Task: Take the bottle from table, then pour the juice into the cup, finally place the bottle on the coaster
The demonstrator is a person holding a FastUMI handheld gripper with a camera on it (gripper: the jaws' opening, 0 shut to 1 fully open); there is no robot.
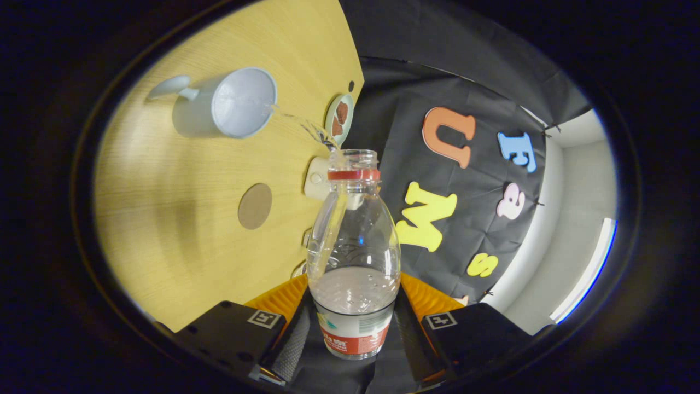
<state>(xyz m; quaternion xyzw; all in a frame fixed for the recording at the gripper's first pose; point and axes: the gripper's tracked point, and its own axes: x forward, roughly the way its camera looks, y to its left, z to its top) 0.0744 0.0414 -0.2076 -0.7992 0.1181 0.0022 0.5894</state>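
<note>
Between the fingers (pixel 353 328), clamped, the bottle (pixel 353 246) pours into the cup (pixel 235 104) (liquid remains); coaster (pixel 255 206) placement is outstanding.

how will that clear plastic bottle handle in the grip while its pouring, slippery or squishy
The bottle, held between the fingers, looks thin-walled, so a hard squeeze would probably dent it. Its smooth clear sides may be slippery where wet. With liquid leaving for the cup, it is likely getting lighter, and the rest may slosh.

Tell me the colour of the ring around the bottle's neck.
Red, on the bottle held between the gripper fingers; gripper view.
</note>
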